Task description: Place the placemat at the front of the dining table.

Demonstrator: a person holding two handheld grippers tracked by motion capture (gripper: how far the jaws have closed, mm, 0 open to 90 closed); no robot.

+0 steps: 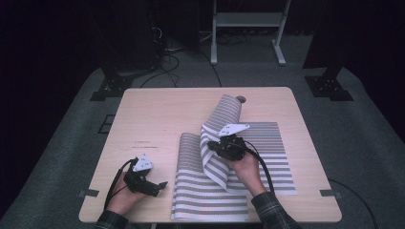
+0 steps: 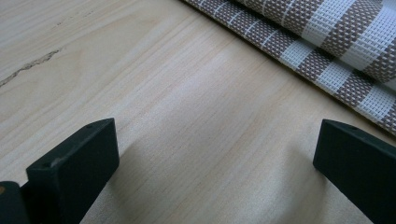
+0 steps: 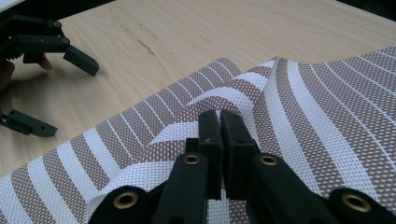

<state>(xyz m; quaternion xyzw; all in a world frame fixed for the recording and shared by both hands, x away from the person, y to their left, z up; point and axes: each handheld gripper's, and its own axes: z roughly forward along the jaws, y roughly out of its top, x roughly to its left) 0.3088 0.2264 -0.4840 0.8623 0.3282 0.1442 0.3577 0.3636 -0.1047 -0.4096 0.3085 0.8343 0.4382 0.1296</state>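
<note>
A: Where's the striped placemat [image 1: 267, 148] right now?

B: On the right half of the bench [image 1: 157, 109], lying mostly flat. One part of it is lifted and curled over toward the middle, so a band of it stands up and arches from the far edge down to the near left.

A: And what has hold of it?

B: The right tongs [image 3: 219, 126]. In the right gripper view the two black jaws are pressed together with the woven edge pinched between them, the mat bunching into a ridge just beyond the tips. In the high view that hand sits over the middle of the mat.

A: The left tongs [image 1: 160, 185]?

B: Resting near the left front of the bench, apart from the mat. The left gripper view has the jaws spread wide over bare wood, nothing between them, the mat's edge off to the far right.

A: So how far along would you say the folding is?

B: Partway, I'd judge. An edge is raised and brought across, but it isn't laid down yet, and no crease is pressed. What's left looks like carrying the edge across, lining it up, releasing, and perhaps the left hand flattening the fold.
</note>
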